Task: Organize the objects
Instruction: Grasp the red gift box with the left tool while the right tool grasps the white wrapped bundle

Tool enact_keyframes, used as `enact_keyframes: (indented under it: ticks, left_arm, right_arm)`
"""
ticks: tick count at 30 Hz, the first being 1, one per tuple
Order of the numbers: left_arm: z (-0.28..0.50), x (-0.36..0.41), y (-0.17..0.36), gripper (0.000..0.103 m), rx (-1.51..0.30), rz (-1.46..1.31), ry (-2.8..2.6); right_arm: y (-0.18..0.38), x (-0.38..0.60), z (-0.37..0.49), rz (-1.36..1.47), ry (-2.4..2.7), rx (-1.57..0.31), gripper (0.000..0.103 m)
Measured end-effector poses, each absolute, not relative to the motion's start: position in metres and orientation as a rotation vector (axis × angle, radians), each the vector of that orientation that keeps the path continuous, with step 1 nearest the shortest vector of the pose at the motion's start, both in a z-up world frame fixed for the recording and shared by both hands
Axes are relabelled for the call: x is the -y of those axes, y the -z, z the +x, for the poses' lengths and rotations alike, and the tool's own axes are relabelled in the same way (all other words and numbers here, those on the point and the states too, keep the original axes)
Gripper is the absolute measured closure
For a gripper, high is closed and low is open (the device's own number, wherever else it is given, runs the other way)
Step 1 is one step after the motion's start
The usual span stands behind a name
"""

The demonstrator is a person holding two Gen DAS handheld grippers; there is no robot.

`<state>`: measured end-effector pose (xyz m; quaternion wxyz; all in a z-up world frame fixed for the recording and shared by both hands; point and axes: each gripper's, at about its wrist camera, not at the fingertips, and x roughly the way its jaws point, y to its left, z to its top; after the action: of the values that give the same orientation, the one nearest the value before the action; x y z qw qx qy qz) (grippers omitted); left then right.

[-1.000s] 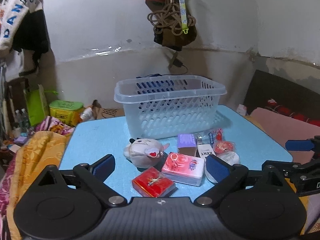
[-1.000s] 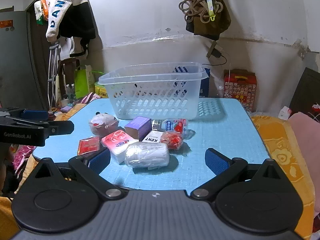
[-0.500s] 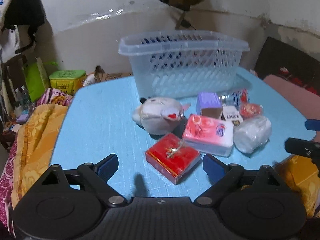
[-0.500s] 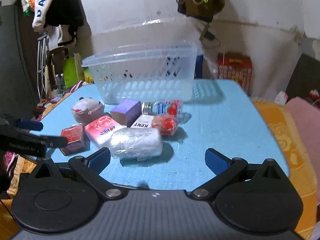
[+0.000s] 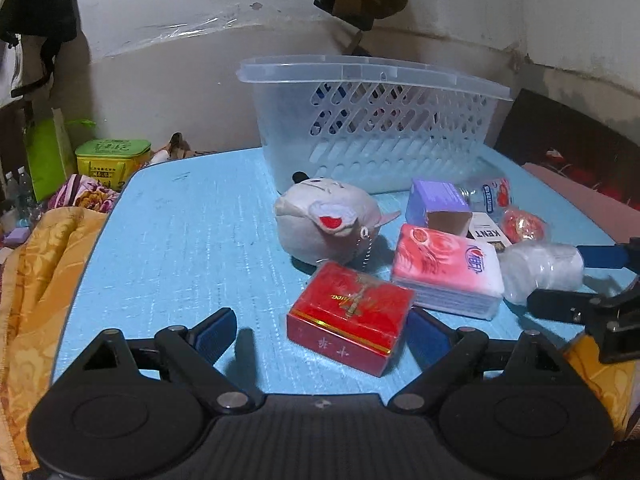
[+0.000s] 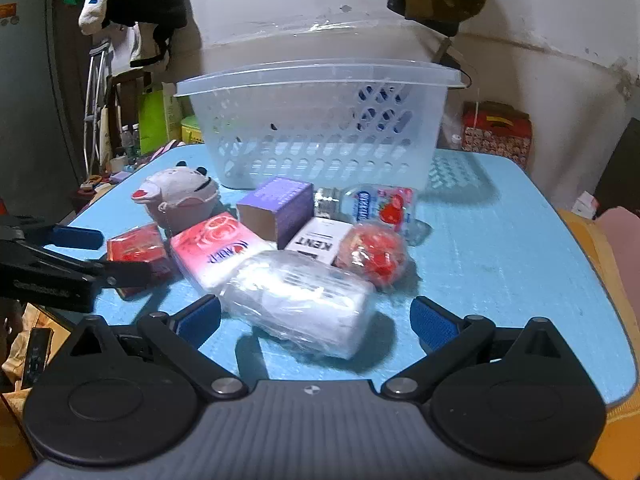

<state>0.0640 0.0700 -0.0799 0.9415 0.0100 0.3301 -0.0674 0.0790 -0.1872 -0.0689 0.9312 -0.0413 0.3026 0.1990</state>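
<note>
A clear plastic basket [image 5: 372, 128] stands at the back of the blue table [image 5: 180, 240]. In front of it lie a plush toy [image 5: 324, 220], a purple box [image 5: 438, 204], a pink tissue pack [image 5: 448, 268], a KENT box [image 5: 488, 234] and a small bottle [image 5: 492, 194]. My left gripper [image 5: 322, 334] is open. A red box [image 5: 352, 316] lies between its fingers, close to the right pad. My right gripper [image 6: 316, 322] is open around a white plastic-wrapped pack [image 6: 296, 300] without squeezing it. A red wrapped ball [image 6: 372, 256] rests beside that pack.
An orange blanket [image 5: 40, 272] hangs off the table's left edge, with a green tin [image 5: 112, 158] behind it. A red carton [image 6: 496, 132] stands past the table's far right. Bare blue tabletop [image 6: 500, 260] stretches right of the pile. The left gripper's fingers [image 6: 120, 268] reach in from the left.
Both grippers have come down and forward to the pile. The red box now sits between the left fingers, and the white pack sits between the right fingers.
</note>
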Motion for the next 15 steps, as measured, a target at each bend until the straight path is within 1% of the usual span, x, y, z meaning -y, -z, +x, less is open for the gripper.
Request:
enact_keyframes:
  ticks: [4, 7, 11, 14, 15]
  left_arm:
    - [0.069, -0.062, 0.086, 0.009, -0.676, 0.059, 0.136]
    - [0.066, -0.057, 0.085, 0.012, -0.643, 0.088, 0.142]
    - [0.061, -0.053, 0.08, 0.013, -0.616, 0.104, 0.14]
    - [0.063, -0.05, 0.08, 0.014, -0.622, 0.109, 0.138]
    - [0.064, -0.049, 0.081, 0.014, -0.625, 0.112, 0.14]
  right_arm:
    - [0.066, 0.184, 0.077, -0.087, -0.421, -0.607, 0.003]
    - [0.064, 0.181, 0.077, -0.095, -0.424, -0.603, 0.005]
    - [0.064, 0.177, 0.083, -0.066, -0.417, -0.624, 0.006]
    - [0.064, 0.175, 0.087, -0.048, -0.428, -0.64, 0.01]
    - [0.064, 0.173, 0.086, -0.054, -0.427, -0.641, 0.016]
